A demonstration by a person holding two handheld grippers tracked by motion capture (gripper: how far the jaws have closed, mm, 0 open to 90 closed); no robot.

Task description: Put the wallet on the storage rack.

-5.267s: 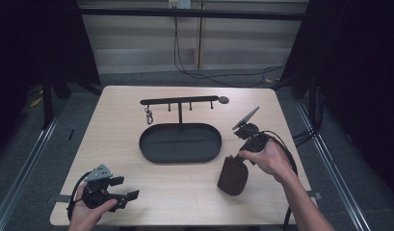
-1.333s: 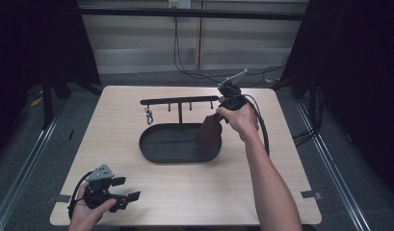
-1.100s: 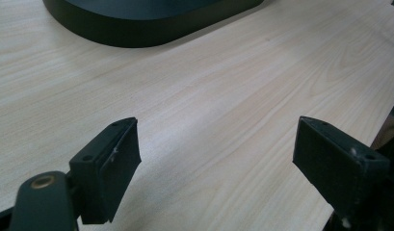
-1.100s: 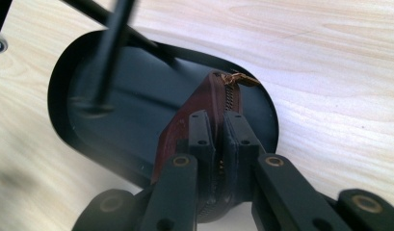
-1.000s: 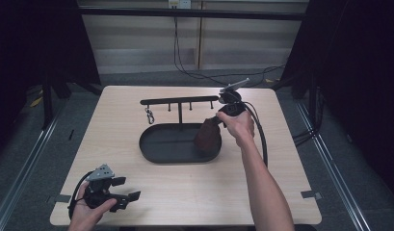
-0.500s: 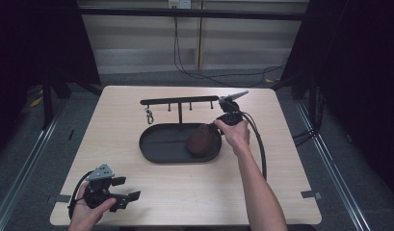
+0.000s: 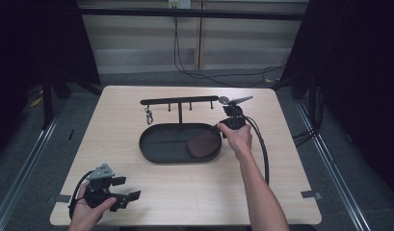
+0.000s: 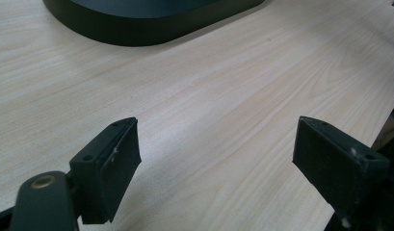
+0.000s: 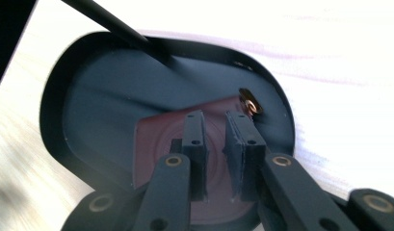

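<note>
A maroon leather pouch [image 7: 202, 143] with a brass snap lies in the right end of the black oval tray [image 7: 151, 154]. My right gripper [image 7: 218, 129] reaches over the tray's right rim, its jaws almost together and pinched on the pouch's near edge. In the right gripper view, the right gripper [image 9: 216, 120] stands over the pouch [image 9: 156, 134] inside the tray [image 9: 50, 106]. My left gripper [image 7: 129, 197] rests near the table's front left corner. In the left gripper view, the left gripper [image 8: 216, 159] stands wide open over bare wood, with nothing between its jaws.
A black rack [image 7: 179, 101] with several hooks rises from the back of the tray, and a small key ring [image 7: 149, 115] hangs at its left end. Its post [image 9: 112, 29] crosses the right gripper view. The tray's wall [image 8: 137, 24] lies ahead of the left gripper.
My right gripper carried the pouch from the front right of the table to the tray and lowered it until it lay flat inside. The left gripper has stayed put.
</note>
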